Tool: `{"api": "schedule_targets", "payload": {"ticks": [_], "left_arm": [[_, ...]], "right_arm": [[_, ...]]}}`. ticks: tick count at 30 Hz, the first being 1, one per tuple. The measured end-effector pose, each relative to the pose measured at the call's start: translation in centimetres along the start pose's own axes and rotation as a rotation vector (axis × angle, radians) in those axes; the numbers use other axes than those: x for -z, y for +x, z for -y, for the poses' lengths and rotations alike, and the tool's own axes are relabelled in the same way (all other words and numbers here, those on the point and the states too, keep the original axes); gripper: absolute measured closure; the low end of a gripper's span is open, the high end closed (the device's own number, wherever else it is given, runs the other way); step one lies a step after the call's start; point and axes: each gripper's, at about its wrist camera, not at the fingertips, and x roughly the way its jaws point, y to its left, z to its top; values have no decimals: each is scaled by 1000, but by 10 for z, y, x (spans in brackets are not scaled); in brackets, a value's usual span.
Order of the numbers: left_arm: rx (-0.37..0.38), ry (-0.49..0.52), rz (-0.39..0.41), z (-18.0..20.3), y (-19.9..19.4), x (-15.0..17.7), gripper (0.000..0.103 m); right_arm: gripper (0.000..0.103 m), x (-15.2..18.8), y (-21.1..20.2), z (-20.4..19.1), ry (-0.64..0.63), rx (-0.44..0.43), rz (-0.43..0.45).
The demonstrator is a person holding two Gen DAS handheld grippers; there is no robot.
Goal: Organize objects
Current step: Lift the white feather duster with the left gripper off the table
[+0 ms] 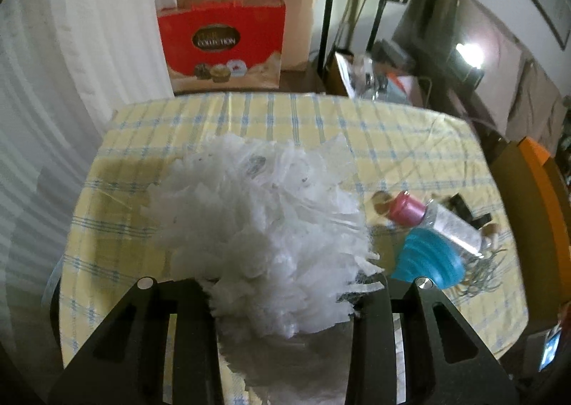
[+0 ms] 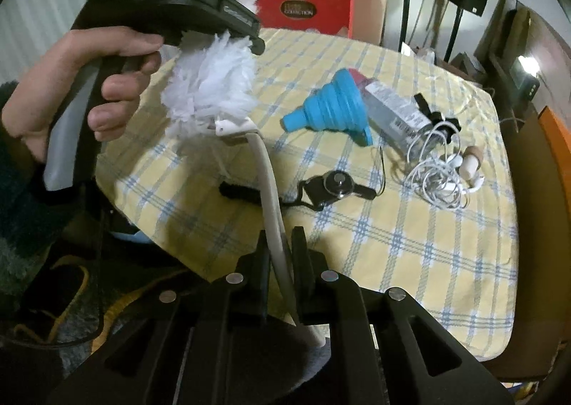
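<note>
While the right gripper (image 2: pixel 280 244) clenches the pale curved handle (image 2: pixel 269 183) of a white feather-style duster (image 2: pixel 210 87), the left gripper (image 1: pixel 285 283) has its fingers (image 1: pixel 194 301) closed into the fluffy head (image 1: pixel 264 226) of that same duster, which hangs above the near edge of the table. From the right-hand view, a hand (image 2: pixel 82 83) wraps the left tool's grip at about ten o'clock. On the yellow-and-blue checked tablecloth (image 2: pixel 410 244) the rest lies clustered toward two o'clock: a blue collapsible funnel (image 2: pixel 332 105), just beside it a clear bottle (image 2: pixel 396 115) lying on its side, a tangle of white earphones (image 2: pixel 442 169) and a cork stopper (image 2: pixel 471 158). Nearer, at the centre, rests a black retractable badge reel (image 2: pixel 337 187). Behind the table, at twelve o'clock, stands a red gift bag (image 1: pixel 221 44).
</note>
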Motion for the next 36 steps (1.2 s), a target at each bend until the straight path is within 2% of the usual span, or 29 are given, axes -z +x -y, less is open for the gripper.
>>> {"api": "schedule_targets", "payload": {"ticks": [6, 10, 12, 18, 22, 25, 29, 36], "left_arm": [[29, 23, 101, 2, -53, -13, 73], [42, 38, 193, 7, -96, -18, 74], [51, 45, 250, 9, -122, -17, 74], [93, 19, 336, 6, -170, -7, 74], [99, 9, 387, 6, -190, 2, 74], [100, 18, 417, 14, -204, 7, 74], [106, 36, 450, 28, -219, 14, 74], [131, 6, 489, 40, -234, 35, 74]], "right_arm": [[94, -4, -13, -9, -28, 18, 39], [95, -7, -32, -21, -94, 80, 104], [95, -9, -41, -24, -106, 100, 128], [94, -11, -65, -23, -99, 135, 188], [94, -8, -81, -21, -91, 141, 223], [93, -4, -94, -17, -62, 109, 240], [93, 4, -110, -12, -48, 131, 277], [91, 13, -133, 9, -31, 170, 310]]}}
